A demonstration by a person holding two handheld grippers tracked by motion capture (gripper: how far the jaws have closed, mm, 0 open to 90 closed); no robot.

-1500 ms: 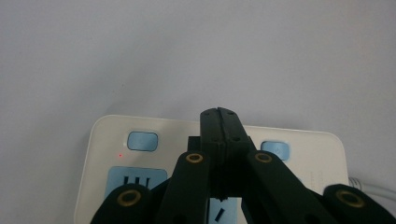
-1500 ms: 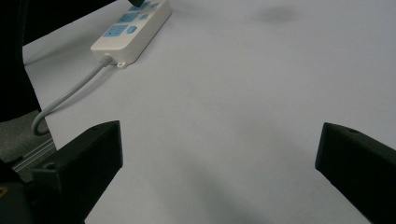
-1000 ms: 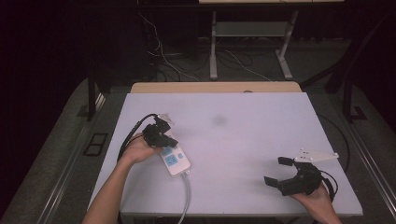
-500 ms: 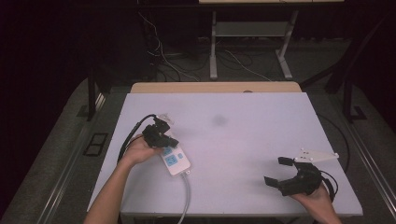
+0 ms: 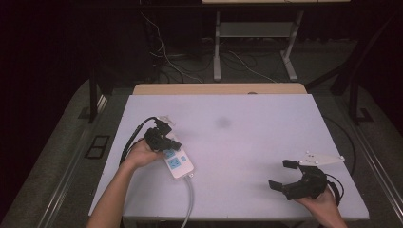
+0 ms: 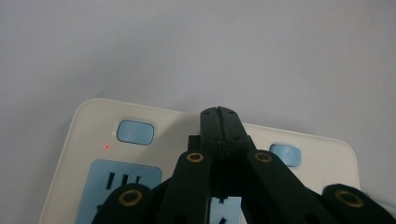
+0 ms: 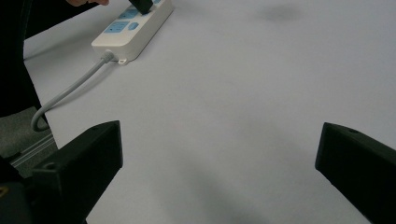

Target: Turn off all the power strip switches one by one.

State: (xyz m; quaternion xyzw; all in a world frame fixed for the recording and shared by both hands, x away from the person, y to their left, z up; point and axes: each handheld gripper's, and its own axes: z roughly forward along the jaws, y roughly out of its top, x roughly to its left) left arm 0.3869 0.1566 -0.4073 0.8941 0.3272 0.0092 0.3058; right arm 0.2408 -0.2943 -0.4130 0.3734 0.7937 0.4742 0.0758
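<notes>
Power strip (image 5: 177, 161) first, since that's what you're working on. From the high view it lies flat on the white table (image 5: 247, 142), left of the middle, its grey cord (image 5: 189, 202) running off the near edge. Your left gripper (image 5: 160, 137) sits right on the strip's far end, jaws pressed together with nothing pinched between them. Your right gripper (image 5: 284, 175) hangs well to the right of the strip, jaws spread wide and empty.

In the left gripper view you're looking straight down the closed jaws, and the tip rests on top of the strip, between two small blue switch buttons (image 6: 135, 132). A tiny red light (image 6: 107, 146) glows just beside the left button. I can't tell if the tip is actually pushing anything or just resting on the casing.

The right gripper view shows the strip far off at top left, cord trailing toward you, and bare table between the two open jaws.

My guess on progress: you've reached the strip and closed up to poke with the tip, so the approach is done. Whether a switch has actually been pressed isn't clear, and the right hand hasn't joined in.
</notes>
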